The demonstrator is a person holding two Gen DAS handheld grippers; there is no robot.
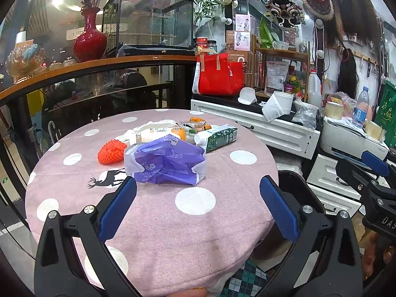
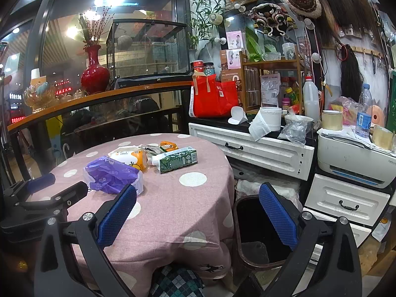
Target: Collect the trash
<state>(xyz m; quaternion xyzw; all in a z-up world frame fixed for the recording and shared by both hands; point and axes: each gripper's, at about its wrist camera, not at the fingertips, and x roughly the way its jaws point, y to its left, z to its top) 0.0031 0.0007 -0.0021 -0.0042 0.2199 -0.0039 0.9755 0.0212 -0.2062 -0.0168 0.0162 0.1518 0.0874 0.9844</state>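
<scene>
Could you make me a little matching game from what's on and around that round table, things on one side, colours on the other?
Things:
1. crumpled tissue wrapper
2. foam fruit net
3. drink carton
4. trash bin

Colours:
A. black
B. green
C. purple
D. orange-red

Pairs: 1-C, 2-D, 3-B, 4-A

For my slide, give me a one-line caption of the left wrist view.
Open left gripper faces a crumpled purple plastic tissue wrapper on the pink polka-dot round table.
</scene>
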